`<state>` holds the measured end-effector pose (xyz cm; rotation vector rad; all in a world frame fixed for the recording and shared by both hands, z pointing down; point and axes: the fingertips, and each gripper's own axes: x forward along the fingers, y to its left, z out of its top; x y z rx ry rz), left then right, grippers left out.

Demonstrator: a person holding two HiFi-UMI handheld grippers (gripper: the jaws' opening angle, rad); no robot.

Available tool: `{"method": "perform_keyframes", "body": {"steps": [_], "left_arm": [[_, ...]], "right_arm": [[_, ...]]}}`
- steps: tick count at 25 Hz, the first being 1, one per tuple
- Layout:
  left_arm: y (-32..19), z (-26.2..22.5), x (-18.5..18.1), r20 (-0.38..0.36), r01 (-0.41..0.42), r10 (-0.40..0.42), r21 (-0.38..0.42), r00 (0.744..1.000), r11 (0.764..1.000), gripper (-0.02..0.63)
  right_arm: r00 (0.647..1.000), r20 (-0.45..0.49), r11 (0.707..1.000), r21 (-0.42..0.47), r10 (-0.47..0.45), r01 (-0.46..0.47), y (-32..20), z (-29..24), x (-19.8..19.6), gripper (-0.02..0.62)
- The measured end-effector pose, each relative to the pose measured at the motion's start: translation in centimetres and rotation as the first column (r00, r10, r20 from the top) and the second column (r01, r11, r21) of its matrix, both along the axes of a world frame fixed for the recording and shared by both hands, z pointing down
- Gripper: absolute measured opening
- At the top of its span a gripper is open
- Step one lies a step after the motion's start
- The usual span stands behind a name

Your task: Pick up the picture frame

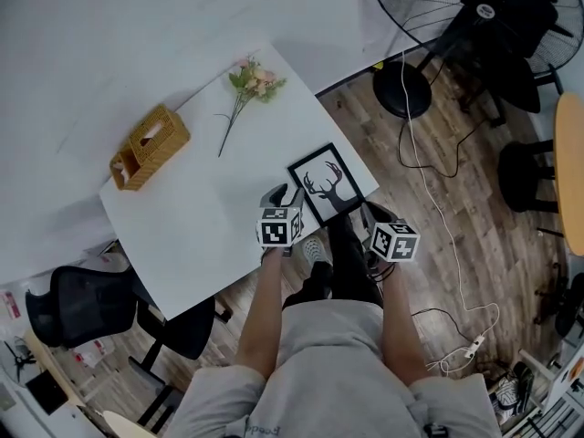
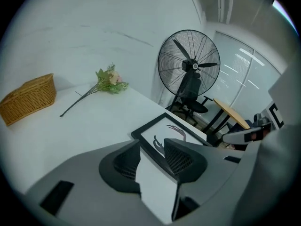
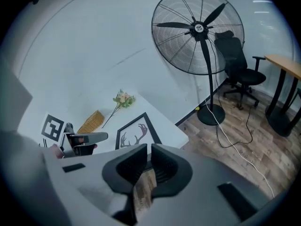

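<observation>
The picture frame (image 1: 330, 182), black-edged with a deer-antler print, lies flat at the near right corner of the white table (image 1: 210, 217). My left gripper (image 1: 277, 197) hovers over the table just left of the frame's near corner. In the left gripper view its jaws (image 2: 153, 149) stand open with only bare tabletop between them, and the frame (image 2: 167, 133) lies just beyond the tips. My right gripper (image 1: 372, 215) hangs past the table edge, right of the frame. Its jaws (image 3: 148, 157) are shut on nothing, with the frame (image 3: 136, 133) ahead and to the left.
A wicker basket (image 1: 151, 146) and an artificial flower sprig (image 1: 246, 89) lie further back on the table. A standing fan (image 1: 429, 26) with a cable trailing over the wooden floor stands at the right. An office chair (image 1: 91, 308) sits at the table's near left.
</observation>
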<state>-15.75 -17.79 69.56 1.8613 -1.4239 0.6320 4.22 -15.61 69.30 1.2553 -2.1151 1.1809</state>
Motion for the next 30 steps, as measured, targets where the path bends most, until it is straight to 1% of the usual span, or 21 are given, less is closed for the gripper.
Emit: {"method": "perform_keyframes", "body": {"steps": [3, 6, 9, 11, 13, 16, 20, 24, 28, 30], "left_arm": [[-2.2, 1.1, -0.2, 0.018, -0.029, 0.030, -0.015, 0.999, 0.999, 0.195], [-4.1, 2.4, -0.2, 0.049, -0.084, 0.086, -0.043, 0.995, 0.996, 0.229], [-5.1, 3.8, 0.0, 0.105, -0.148, 0.156, -0.083, 0.982, 0.986, 0.249], [-5.4, 4.3, 0.2, 0.130, -0.176, 0.189, -0.102, 0.973, 0.979, 0.258], [-5.5, 4.6, 0.2, 0.141, -0.189, 0.204, -0.113, 0.969, 0.975, 0.264], [-5.5, 4.9, 0.3, 0.125, -0.180, 0.194, -0.117, 0.973, 0.977, 0.268], [-5.4, 4.9, 0.3, 0.090, -0.158, 0.168, -0.105, 0.982, 0.982, 0.267], [-5.0, 5.0, 0.7, 0.082, -0.173, 0.183, -0.118, 0.980, 0.978, 0.265], [-4.1, 5.0, 2.1, 0.069, -0.210, 0.220, -0.125, 0.973, 0.970, 0.265], [-3.8, 5.0, 2.5, 0.067, -0.215, 0.224, -0.123, 0.972, 0.969, 0.265]], "right_arm": [[1.000, 0.003, 0.999, -0.046, -0.002, 0.002, -0.5, 1.2, 0.2, 0.044], [1.000, 0.020, 0.996, -0.086, -0.005, 0.007, -1.0, 2.2, 0.0, 0.114], [0.998, 0.055, 0.992, -0.127, 0.005, 0.002, -1.0, 3.0, 0.0, 0.189], [0.996, 0.093, 0.987, -0.160, 0.015, 0.000, -0.9, 3.6, -0.1, 0.235], [0.990, 0.138, 0.981, -0.195, 0.041, -0.014, -0.8, 4.2, -0.2, 0.267], [0.983, 0.167, 0.972, -0.232, 0.083, -0.043, -0.7, 4.9, 0.0, 0.272], [0.975, 0.193, 0.963, -0.263, 0.114, -0.061, -0.3, 5.8, 0.0, 0.272], [0.961, 0.230, 0.953, -0.293, 0.154, -0.083, 0.0, 6.3, -0.2, 0.272], [0.951, 0.252, 0.945, -0.313, 0.181, -0.096, 0.4, 6.8, -0.1, 0.272], [0.947, 0.260, 0.941, -0.324, 0.189, -0.099, 0.7, 7.2, -0.1, 0.271]]}}
